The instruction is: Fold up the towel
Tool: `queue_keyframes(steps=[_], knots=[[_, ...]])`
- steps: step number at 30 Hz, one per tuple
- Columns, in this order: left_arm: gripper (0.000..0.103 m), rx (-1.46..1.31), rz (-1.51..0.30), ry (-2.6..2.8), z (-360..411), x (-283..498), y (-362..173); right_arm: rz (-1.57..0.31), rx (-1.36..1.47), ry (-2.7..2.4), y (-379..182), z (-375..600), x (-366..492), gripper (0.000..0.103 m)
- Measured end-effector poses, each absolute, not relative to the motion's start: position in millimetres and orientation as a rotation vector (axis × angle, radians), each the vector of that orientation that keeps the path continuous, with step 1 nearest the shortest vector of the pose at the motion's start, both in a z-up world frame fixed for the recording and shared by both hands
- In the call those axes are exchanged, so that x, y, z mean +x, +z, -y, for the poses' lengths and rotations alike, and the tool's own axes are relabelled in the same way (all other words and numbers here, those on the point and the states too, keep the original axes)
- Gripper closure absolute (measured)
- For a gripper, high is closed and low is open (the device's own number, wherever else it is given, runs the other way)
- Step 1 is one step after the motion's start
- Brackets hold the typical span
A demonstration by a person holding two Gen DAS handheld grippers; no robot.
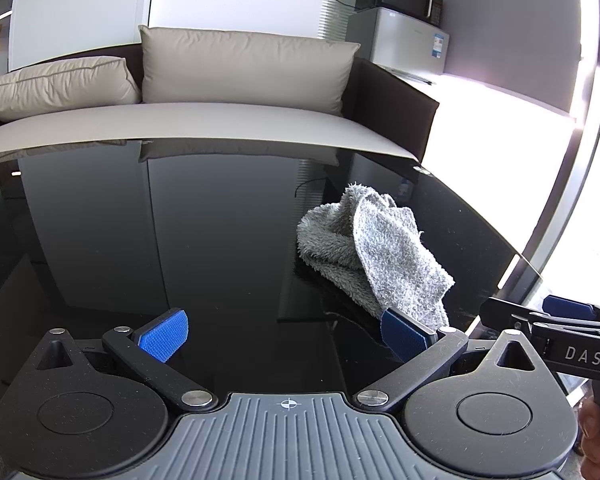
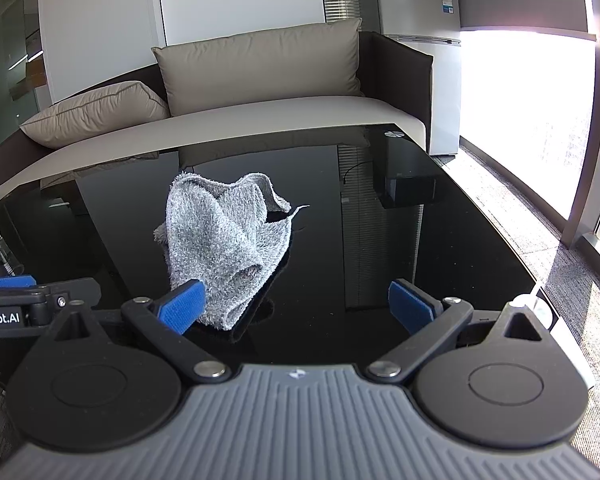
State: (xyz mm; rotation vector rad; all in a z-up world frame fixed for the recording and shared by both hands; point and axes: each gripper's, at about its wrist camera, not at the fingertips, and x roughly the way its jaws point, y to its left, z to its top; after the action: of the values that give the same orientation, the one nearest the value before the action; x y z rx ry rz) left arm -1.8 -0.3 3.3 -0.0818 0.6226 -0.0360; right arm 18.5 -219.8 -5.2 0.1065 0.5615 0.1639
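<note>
Towel point(image 1: 374, 248): grey terry cloth, one piece, lying crumpled in an unfolded heap on the table point(image 1: 180, 220); peaks are standing up at the far side, a loose flap is draping toward the near edge, and one thin corner is trailing out flat to the side in the right wrist view point(image 2: 224, 240). It is sitting toward the right half of the table, in front of both grippers.

Left gripper point(image 1: 286, 330): jaws standing wide apart, grasping nothing; its right pad is overlapping the towel's near hem in the picture, and contact cannot be told. Right gripper point(image 2: 300, 308): jaws likewise spread, released; its left pad is covering the towel's lower edge, contact unclear.

Hidden: the towel's underside and full outline are lying buried in folds. A hand point(image 1: 594, 436) is showing only partly at the frame edge.

Materials: table, glossy black glass, mirroring the room; pads, blue ribbed rubber; gripper bodies, matte black plastic; sofa point(image 2: 260, 116), beige smooth cushions on a dark frame.
</note>
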Motion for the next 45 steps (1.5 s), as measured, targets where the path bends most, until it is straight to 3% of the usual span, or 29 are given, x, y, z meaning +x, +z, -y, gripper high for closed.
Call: queue_keyframes(steps=[45], knots=[[0.001, -0.084, -0.633, -0.127, 6.0, 24.1, 2.4, -0.553, 0.171, 0.052, -3.2, 235.7, 42.2, 0.003]])
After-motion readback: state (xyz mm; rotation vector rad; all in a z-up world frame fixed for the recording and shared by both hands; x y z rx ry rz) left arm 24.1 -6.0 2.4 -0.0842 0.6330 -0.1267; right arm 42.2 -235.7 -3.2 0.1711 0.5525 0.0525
